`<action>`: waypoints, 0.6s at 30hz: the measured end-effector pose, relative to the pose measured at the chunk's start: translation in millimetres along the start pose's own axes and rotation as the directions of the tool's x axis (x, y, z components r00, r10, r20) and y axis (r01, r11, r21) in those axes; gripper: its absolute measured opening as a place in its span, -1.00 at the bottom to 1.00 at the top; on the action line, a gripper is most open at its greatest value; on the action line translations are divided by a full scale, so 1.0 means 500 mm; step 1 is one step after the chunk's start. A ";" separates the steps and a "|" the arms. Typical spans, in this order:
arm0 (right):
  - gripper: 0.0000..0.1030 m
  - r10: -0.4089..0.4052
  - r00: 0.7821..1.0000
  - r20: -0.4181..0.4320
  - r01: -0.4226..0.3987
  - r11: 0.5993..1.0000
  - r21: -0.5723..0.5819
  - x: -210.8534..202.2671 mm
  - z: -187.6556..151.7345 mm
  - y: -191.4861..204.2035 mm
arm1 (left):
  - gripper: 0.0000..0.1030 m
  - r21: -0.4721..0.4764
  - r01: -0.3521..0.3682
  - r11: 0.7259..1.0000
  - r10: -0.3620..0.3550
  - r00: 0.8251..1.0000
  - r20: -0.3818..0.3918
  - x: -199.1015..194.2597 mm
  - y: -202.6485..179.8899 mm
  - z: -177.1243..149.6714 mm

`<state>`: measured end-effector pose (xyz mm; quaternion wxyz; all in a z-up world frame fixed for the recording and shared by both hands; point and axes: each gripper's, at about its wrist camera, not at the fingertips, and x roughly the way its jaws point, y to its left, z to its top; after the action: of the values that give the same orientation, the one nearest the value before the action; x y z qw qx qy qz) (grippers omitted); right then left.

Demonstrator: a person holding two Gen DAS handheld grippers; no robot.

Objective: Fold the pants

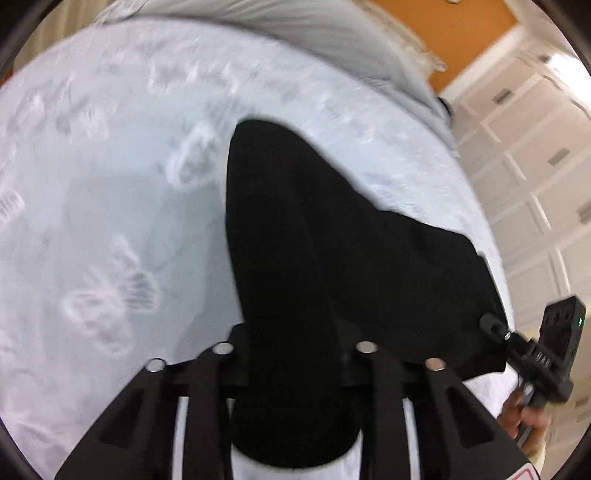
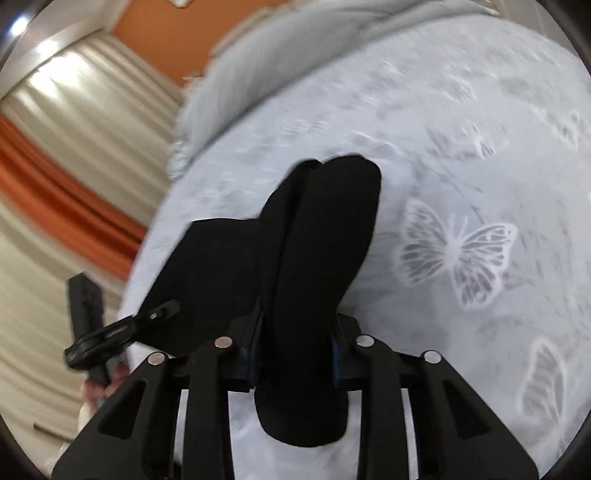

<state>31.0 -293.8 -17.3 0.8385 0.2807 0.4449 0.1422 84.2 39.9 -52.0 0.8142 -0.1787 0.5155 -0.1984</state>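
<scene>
Black pants [image 1: 295, 221] lie bunched on a white bed sheet with a butterfly pattern [image 1: 110, 184]. My left gripper [image 1: 291, 343] is shut on a thick fold of the pants that runs back between its jaws. At the right edge of the left wrist view, my right gripper [image 1: 493, 324] grips the cloth's far corner, and a hand [image 1: 524, 410] holds it. In the right wrist view, my right gripper [image 2: 299, 332] is shut on a rounded fold of the pants [image 2: 325, 229]. My left gripper [image 2: 162, 310] pinches the flat part at the left.
A grey duvet [image 1: 332, 33] is heaped at the far end of the bed. White wardrobe doors [image 1: 535, 147] stand past the bed's right edge. Beige and orange curtains [image 2: 55, 147] hang on the other side. Butterfly-print sheet [image 2: 461, 147] stretches beside the pants.
</scene>
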 end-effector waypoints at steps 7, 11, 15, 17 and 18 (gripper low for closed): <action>0.05 -0.302 0.941 -0.155 0.313 0.948 0.057 0.017 -0.100 -0.088 | -0.04 0.037 -0.143 0.989 0.147 0.980 -0.131 -0.041 0.052 -0.108; 0.23 -0.183 0.979 0.088 0.185 0.983 -0.017 -0.053 -0.049 -0.022 | 0.29 0.084 -0.139 0.987 0.138 0.990 0.018 -0.102 0.024 -0.102; 0.25 -0.148 0.989 -0.001 0.148 0.988 -0.052 0.036 -0.030 0.022 | 0.66 0.149 -0.280 0.948 0.238 0.939 0.250 -0.155 -0.041 -0.104; 0.25 -0.164 0.984 -0.073 0.159 0.985 -0.074 0.095 -0.029 0.031 | 0.67 0.218 -0.357 0.908 0.283 0.908 0.308 -0.145 -0.083 -0.106; 0.29 -0.177 0.979 -0.099 0.170 0.982 -0.080 0.123 -0.031 0.032 | 0.67 0.240 -0.390 0.889 0.304 0.895 0.326 -0.136 -0.099 -0.108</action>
<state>53.0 -245.4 -55.5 0.8324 0.2031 0.5060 0.0988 1.6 27.0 2.9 0.9185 0.0165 0.3832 -0.0967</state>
